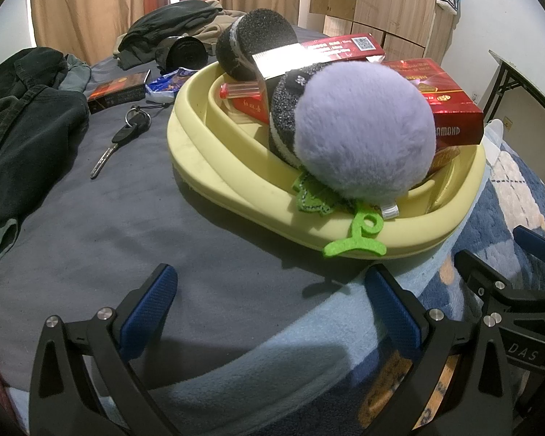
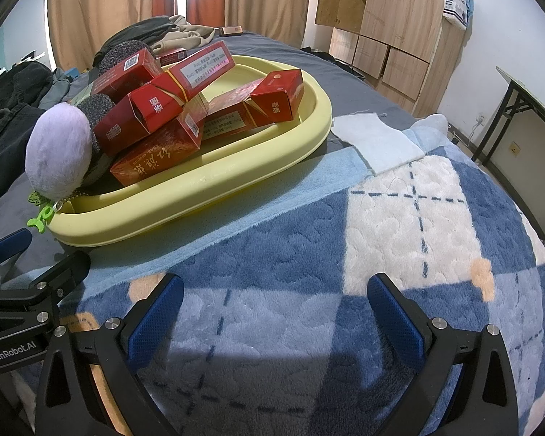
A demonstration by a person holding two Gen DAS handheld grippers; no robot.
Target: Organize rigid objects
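A pale yellow oval tray (image 1: 214, 167) (image 2: 200, 185) rests on the bed, piled with several red cigarette boxes (image 2: 156, 109) (image 1: 450, 105), a lilac plush ball (image 1: 363, 134) (image 2: 56, 152) with a green felt tag (image 1: 359, 232), and dark sponge rolls (image 1: 254, 36). On the grey sheet left of the tray lie a car key (image 1: 121, 138), another red box (image 1: 118, 92) and a blue wrapper (image 1: 165, 85). My left gripper (image 1: 272, 305) hovers open before the tray's near rim, nothing in it. Over the blue plaid blanket, my right gripper (image 2: 276, 309) is open too and holds nothing.
Dark clothes (image 1: 21, 116) are heaped at the left and a second pile (image 1: 170, 25) lies at the back of the bed. A black cylinder (image 1: 187, 52) sits behind the tray. Wooden wardrobes (image 2: 399, 29) and a folding table (image 2: 527, 109) stand to the right.
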